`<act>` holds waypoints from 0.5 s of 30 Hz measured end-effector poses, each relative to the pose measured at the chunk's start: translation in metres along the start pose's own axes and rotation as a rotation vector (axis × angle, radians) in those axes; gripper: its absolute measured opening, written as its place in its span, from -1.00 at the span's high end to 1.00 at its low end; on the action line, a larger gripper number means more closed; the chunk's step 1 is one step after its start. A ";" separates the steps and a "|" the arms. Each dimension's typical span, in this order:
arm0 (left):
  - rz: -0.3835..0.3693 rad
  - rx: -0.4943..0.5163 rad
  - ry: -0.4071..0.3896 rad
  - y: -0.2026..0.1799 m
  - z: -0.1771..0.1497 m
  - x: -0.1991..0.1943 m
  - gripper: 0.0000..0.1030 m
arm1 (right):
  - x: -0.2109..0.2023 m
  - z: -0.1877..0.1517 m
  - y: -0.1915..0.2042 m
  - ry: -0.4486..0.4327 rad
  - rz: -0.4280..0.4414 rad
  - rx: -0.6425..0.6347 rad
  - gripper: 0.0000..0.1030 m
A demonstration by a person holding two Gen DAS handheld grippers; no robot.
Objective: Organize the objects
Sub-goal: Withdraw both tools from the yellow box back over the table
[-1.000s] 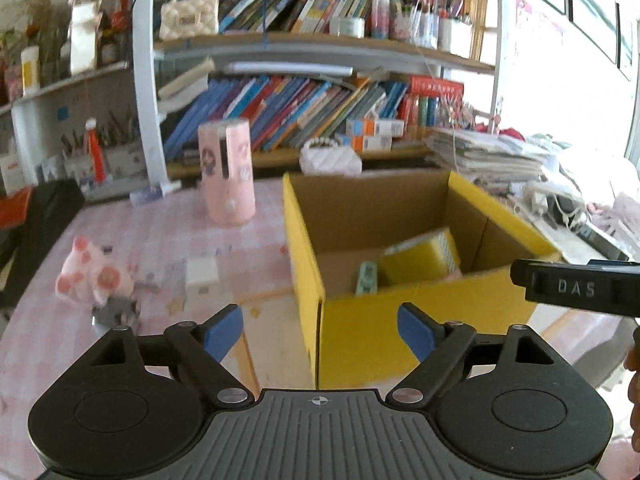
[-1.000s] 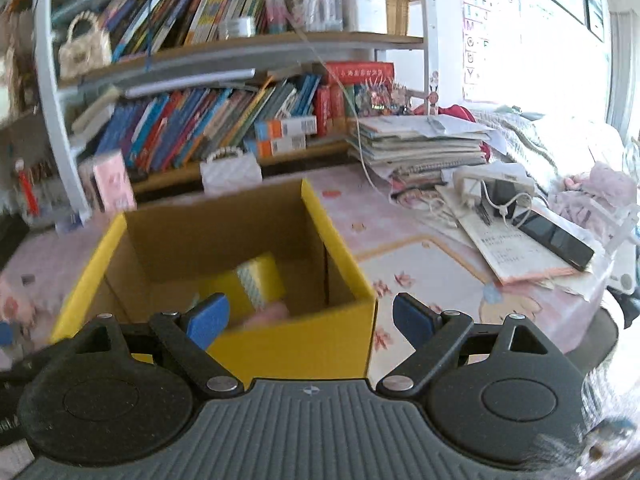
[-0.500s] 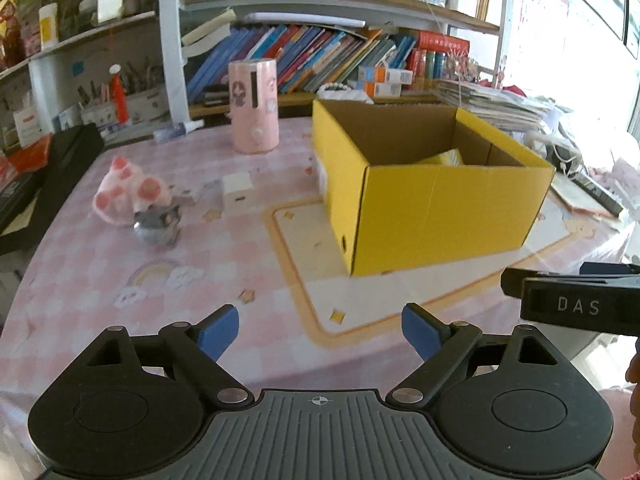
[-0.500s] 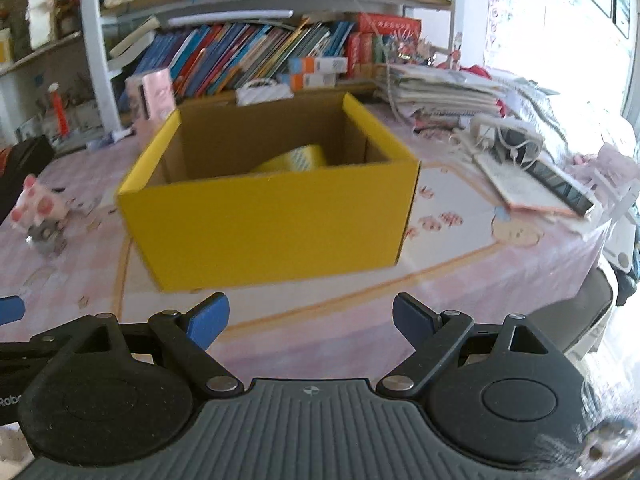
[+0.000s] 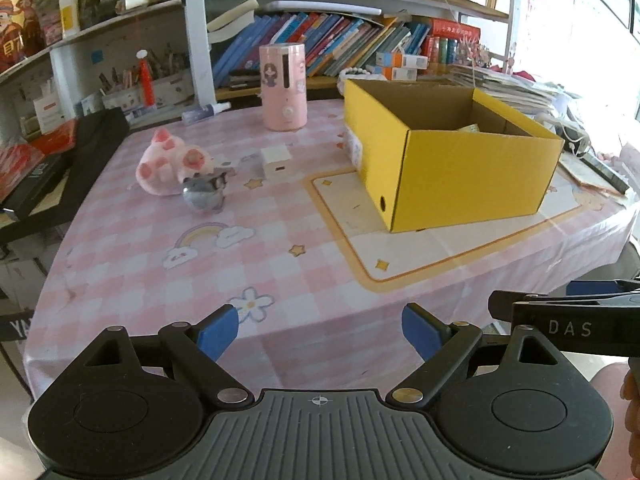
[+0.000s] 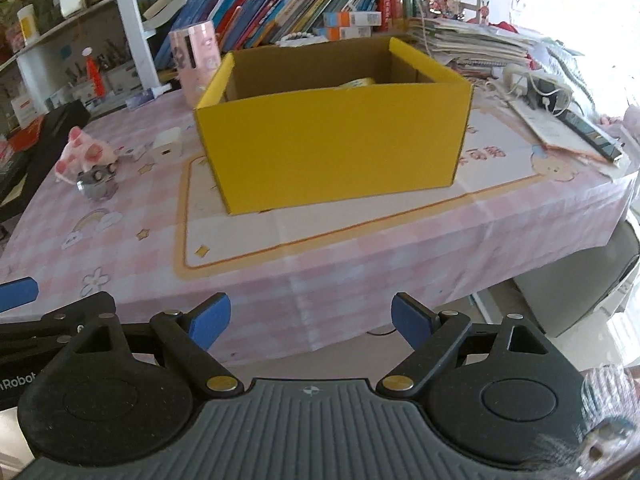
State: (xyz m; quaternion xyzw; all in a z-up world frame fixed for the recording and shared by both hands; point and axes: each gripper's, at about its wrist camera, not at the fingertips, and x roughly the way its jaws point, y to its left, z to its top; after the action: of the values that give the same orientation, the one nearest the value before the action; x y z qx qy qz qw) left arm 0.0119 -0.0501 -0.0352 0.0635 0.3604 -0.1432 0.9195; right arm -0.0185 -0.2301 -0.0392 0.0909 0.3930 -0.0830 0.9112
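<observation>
Now at the tabletop's [image 5: 280, 264] near edge, both tongs empty.
I see left tongs [image 5: 320, 330] and right tongs [image 6: 310, 320] apart; yellow box [image 6: 332, 140] sits right of centre, long axis left-right, bare cloth nearer.

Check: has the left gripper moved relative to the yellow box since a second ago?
Yes. The left gripper has pulled back from the yellow box.
</observation>
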 end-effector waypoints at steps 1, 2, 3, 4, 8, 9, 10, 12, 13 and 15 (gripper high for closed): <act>0.002 0.001 0.001 0.002 -0.001 -0.001 -0.77 | 0.000 -0.001 0.003 0.002 0.006 -0.001 -0.67; 0.005 0.002 0.000 0.004 -0.003 -0.003 -0.77 | -0.001 -0.002 0.005 0.003 0.011 -0.001 -0.67; 0.008 0.001 0.000 0.007 -0.004 -0.004 -0.77 | -0.001 -0.004 0.008 0.005 0.017 -0.002 -0.67; 0.011 0.000 0.000 0.009 -0.005 -0.005 -0.77 | -0.001 -0.004 0.011 0.006 0.022 -0.002 -0.67; 0.030 -0.012 -0.002 0.021 -0.009 -0.011 -0.77 | -0.002 -0.007 0.023 0.016 0.048 -0.009 -0.67; 0.035 -0.017 -0.001 0.024 -0.010 -0.012 -0.77 | -0.001 -0.007 0.027 0.018 0.055 -0.013 -0.67; 0.043 -0.024 -0.001 0.028 -0.011 -0.013 -0.77 | -0.001 -0.008 0.031 0.021 0.063 -0.019 -0.67; 0.056 -0.038 -0.002 0.036 -0.013 -0.016 -0.77 | -0.001 -0.008 0.041 0.025 0.080 -0.036 -0.67; 0.063 -0.046 -0.003 0.040 -0.013 -0.018 -0.77 | -0.001 -0.008 0.045 0.026 0.087 -0.045 -0.67; 0.078 -0.063 -0.009 0.048 -0.015 -0.022 -0.77 | -0.002 -0.008 0.054 0.023 0.102 -0.065 -0.67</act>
State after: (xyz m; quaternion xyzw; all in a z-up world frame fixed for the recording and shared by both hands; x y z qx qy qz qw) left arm 0.0019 0.0035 -0.0306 0.0478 0.3577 -0.0963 0.9276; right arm -0.0134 -0.1760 -0.0381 0.0822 0.4011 -0.0228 0.9121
